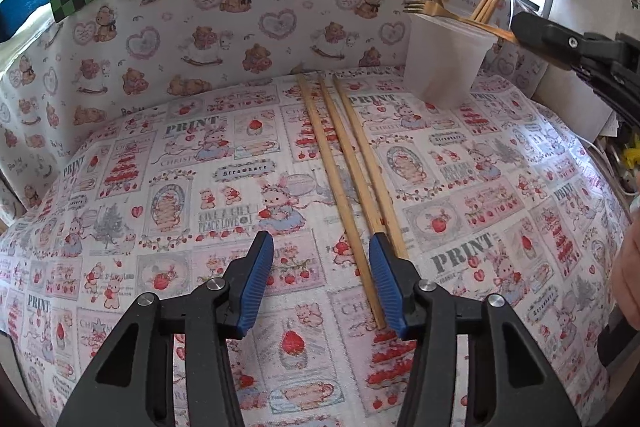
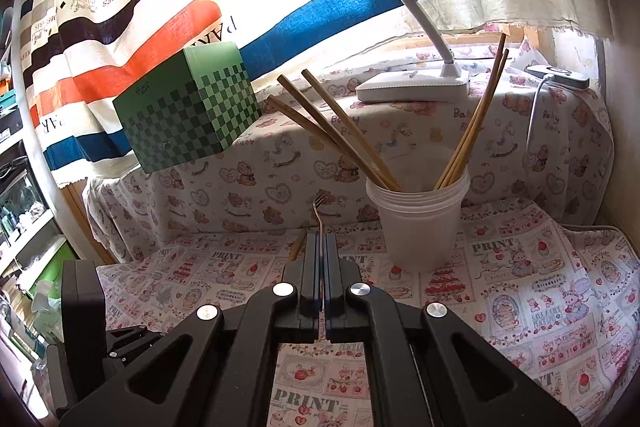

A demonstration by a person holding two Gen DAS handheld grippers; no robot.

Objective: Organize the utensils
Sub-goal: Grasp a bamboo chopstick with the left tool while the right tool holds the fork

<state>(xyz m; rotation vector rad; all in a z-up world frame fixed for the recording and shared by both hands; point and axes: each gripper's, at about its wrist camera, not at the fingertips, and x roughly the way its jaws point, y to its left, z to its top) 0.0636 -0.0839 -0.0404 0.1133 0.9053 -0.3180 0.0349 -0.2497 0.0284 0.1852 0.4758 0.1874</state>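
On the counter (image 1: 168, 163), under printed cloth: one plastic cup (image 2: 418, 223), already stocked with several chopsticks; three loose chopsticks (image 1: 348, 167) lying side by side, not yet put away. Left tool (image 1: 320, 283), jaws partly apart, straddles the near end of one stick, gripping nothing. Right tool (image 2: 322, 267), clamped on a gold fork (image 2: 318, 215), held just beside the cup. Judged roughly half done. Only the right view shows the green checkered box (image 2: 188, 111) whole and a white lamp (image 2: 412, 83); only the left shows the loose sticks in full.

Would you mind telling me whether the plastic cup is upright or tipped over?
Upright. The cup stands on its base on the tablecloth, mouth up, with chopsticks leaning out of it.
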